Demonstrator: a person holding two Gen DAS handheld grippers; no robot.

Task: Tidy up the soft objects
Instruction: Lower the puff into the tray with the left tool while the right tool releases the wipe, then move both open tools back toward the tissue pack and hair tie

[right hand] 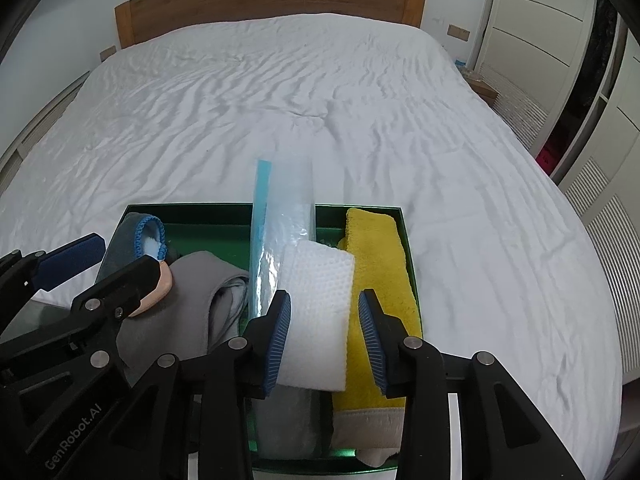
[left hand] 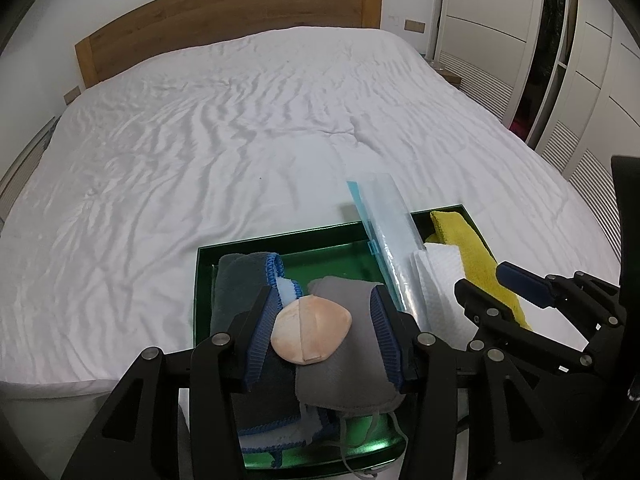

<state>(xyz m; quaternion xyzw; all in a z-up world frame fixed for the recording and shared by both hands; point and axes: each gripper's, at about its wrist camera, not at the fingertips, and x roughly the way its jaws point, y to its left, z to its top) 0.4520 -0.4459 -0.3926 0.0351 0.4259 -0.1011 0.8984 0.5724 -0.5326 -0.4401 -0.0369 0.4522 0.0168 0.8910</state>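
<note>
A green tray [left hand: 280, 240] sits at the near edge of the bed and holds the soft things. In the left wrist view my left gripper [left hand: 324, 300] is open above a peach pad [left hand: 310, 330], which lies on a grey cloth [left hand: 344, 360] beside a dark blue-edged towel [left hand: 240, 280]. In the right wrist view my right gripper [right hand: 325, 304] is open above a white waffle cloth [right hand: 316, 300], with a yellow towel [right hand: 380, 264] to its right. A rolled clear bag with a blue strip [right hand: 276, 224] leans over the tray's far rim [right hand: 192, 210].
The tray rests on a wide bed with a rumpled white sheet [left hand: 240, 120] and a wooden headboard [left hand: 224, 12]. White louvred wardrobe doors [left hand: 580, 92] stand to the right. Each gripper shows at the edge of the other's view, close together.
</note>
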